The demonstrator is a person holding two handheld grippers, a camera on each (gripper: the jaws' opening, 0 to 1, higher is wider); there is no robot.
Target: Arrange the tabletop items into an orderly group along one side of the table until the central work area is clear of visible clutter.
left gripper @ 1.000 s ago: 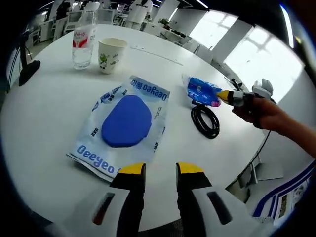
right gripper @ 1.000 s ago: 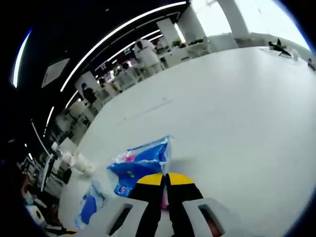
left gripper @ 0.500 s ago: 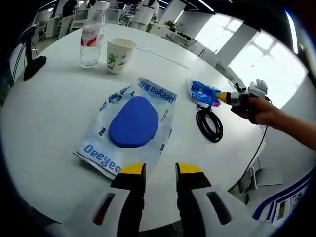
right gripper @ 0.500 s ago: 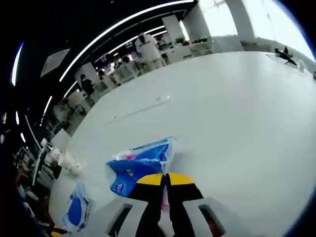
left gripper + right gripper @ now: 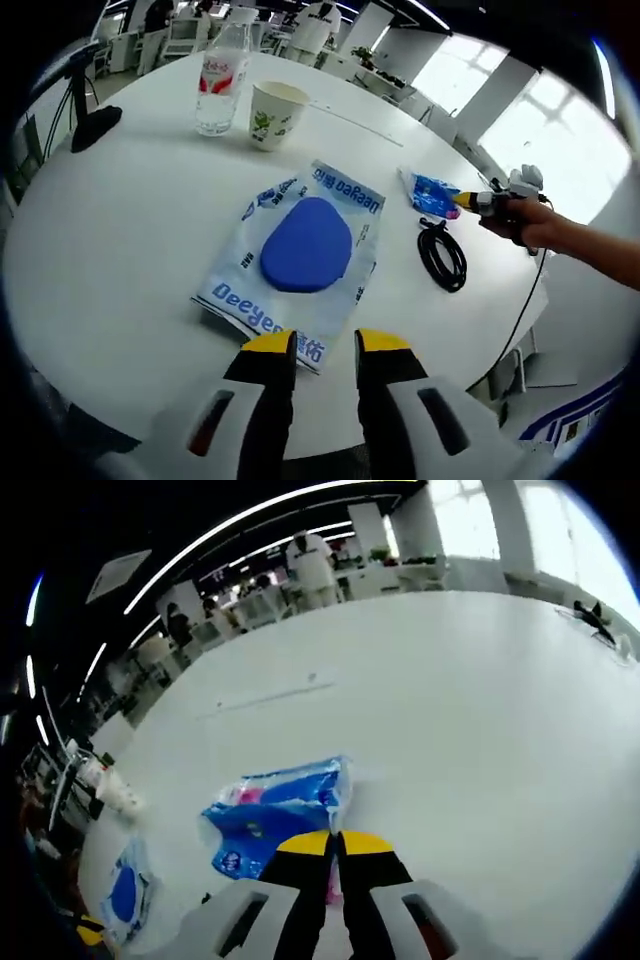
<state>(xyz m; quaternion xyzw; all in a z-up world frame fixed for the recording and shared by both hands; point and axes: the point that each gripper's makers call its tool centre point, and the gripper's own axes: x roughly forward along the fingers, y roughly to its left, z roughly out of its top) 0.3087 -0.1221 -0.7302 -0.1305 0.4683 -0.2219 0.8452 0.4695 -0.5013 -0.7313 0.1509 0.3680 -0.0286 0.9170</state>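
The clear bag (image 5: 305,250) at the table (image 5: 120,230) centre holds a blue pad and reads "Deeyeo" along two edges. At its 11 o'clock stand a red-labelled bottle (image 5: 222,80) and a printed paper cup (image 5: 275,113); a black cable (image 5: 443,257) coils at 3 o'clock. The left gripper (image 5: 325,345) hangs spread and empty at the bag's near edge, having pulled back since the earlier frame. The right gripper (image 5: 335,845) stays pressed together, pinching the blue packet (image 5: 275,810), whose print is too small to read.
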